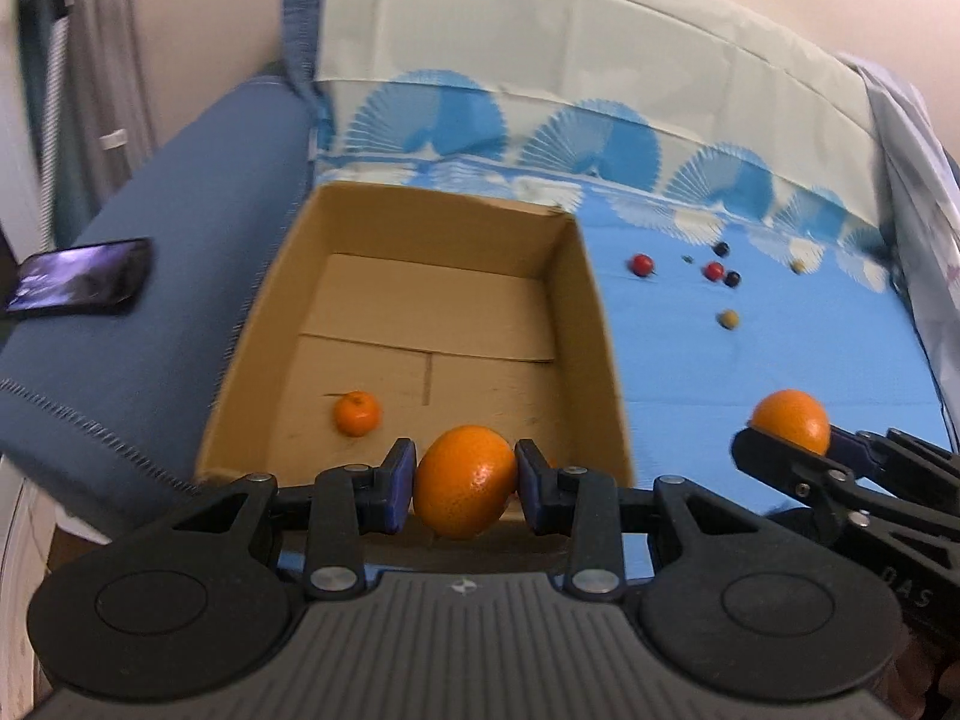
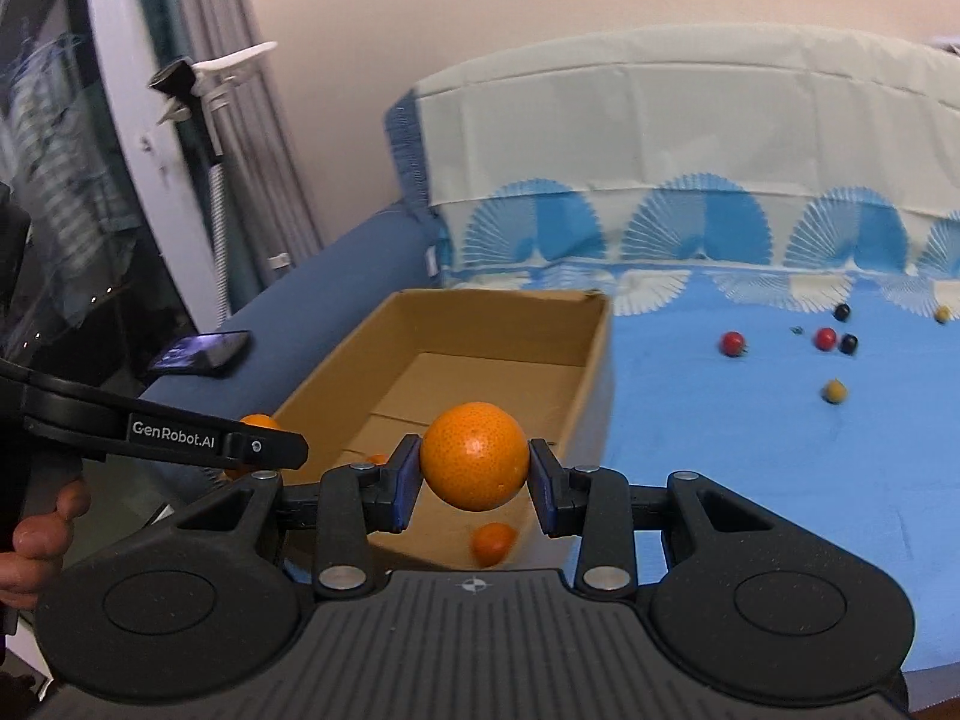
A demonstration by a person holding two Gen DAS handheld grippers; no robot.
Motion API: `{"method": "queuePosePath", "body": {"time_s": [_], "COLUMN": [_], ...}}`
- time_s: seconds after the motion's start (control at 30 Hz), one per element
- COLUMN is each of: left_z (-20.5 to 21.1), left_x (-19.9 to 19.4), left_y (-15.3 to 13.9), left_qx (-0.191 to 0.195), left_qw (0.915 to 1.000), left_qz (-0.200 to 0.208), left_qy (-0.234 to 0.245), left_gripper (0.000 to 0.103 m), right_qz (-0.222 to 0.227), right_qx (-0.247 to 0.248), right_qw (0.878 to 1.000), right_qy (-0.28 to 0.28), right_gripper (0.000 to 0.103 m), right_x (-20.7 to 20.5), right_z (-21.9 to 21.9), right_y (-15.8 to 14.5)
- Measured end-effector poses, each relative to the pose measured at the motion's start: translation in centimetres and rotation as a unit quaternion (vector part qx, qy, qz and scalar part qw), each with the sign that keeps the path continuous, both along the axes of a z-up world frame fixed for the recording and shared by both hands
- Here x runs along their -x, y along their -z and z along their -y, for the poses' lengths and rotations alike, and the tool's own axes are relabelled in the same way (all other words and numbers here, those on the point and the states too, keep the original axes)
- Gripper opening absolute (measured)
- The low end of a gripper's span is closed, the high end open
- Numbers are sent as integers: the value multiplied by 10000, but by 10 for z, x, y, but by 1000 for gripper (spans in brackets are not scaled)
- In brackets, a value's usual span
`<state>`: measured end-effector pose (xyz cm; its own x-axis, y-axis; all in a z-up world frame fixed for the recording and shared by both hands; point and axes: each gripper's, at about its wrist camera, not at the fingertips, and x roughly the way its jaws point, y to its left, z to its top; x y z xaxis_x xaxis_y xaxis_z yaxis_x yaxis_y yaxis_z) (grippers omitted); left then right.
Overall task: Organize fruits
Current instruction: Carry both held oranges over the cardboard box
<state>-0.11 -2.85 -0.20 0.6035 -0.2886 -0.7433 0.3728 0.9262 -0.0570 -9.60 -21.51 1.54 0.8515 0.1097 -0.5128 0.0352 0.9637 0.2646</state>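
Left gripper: the left gripper (image 1: 465,483) pinches an orange (image 1: 465,480) between its blue pads (image 1: 399,483), just above the near wall of the cardboard box (image 1: 594,324).
Right gripper: the right gripper (image 2: 474,480) pinches a second orange (image 2: 474,456), pads (image 2: 405,480) pressed on both sides; it hangs over the near right corner of the box.
Across views: the left camera catches the right gripper low at the right edge with its orange (image 1: 792,420); the right camera catches the left gripper as a black arm at the left, a sliver of its orange (image 2: 258,421) above it.
Hand: a thumb and fingers (image 2: 36,534) grip the left handle, at the frame's left edge.
Box: open top, on the blue cloth (image 2: 750,450); one small orange (image 1: 357,413) lies on its floor near the left wall. Another small orange (image 2: 493,542) shows below the right gripper; in or out of the box, cannot tell.
Loose fruit: two red (image 2: 733,343), two dark (image 2: 847,343) and two yellowish (image 2: 834,391) small round fruits lie on the cloth, well right of the box.
Surroundings: a phone (image 1: 78,285) lies on the blue padded arm (image 1: 180,240) left of the box.
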Motion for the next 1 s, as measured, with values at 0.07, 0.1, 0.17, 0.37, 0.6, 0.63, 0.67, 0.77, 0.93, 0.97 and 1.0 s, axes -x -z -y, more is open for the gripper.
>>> {"method": "queuePosePath", "body": {"time_s": [0.07, 0.1, 0.17, 0.37, 0.6, 0.63, 0.67, 0.77, 0.93, 0.97, 1.0], "left_z": [-13, -17, -23, -31, -36, -37, -37, -38, -38, -39, -39], "left_x": [5, 6, 9, 18, 20, 20, 19, 15, 7, 4, 1], "left_y": [-4, -5, -8, -15, -19, -19, -20, -19, -19, -18, -18], "left_qx": [59, 81, 145, 279, 329, 332, 339, 350, 357, 360, 363], "left_qw": [9999, 9999, 9998, 9993, 9988, 9987, 9987, 9986, 9985, 9985, 9985], "left_qz": [51, 66, 86, 203, 291, 295, 292, 272, 252, 247, 244], "left_qy": [-78, -95, -115, -125, -213, -230, -247, -280, -318, -329, -336], "left_gripper": [40, 40, 40, 40, 40, 40, 40, 40, 40, 40, 40], "right_qz": [46, 67, 97, 166, 196, 196, 194, 174, 112, 108, 105], "right_qx": [69, 102, 143, 243, 289, 297, 305, 322, 338, 341, 337], "right_qw": [10000, 9999, 9998, 9996, 9994, 9994, 9993, 9993, 9993, 9992, 9992], "right_qy": [-15, -15, -15, 6, -29, -36, -50, -83, -141, -152, -167], "right_gripper": [39, 39, 39, 39, 39, 39, 39, 39, 39, 39, 39], "right_x": [5, 7, 9, 14, 18, 18, 17, 15, 7, 6, 4], "right_z": [-9, -13, -19, -28, -33, -33, -34, -35, -37, -36, -36], "right_y": [-5, -7, -10, -15, -17, -17, -17, -16, -14, -14, -13]}}
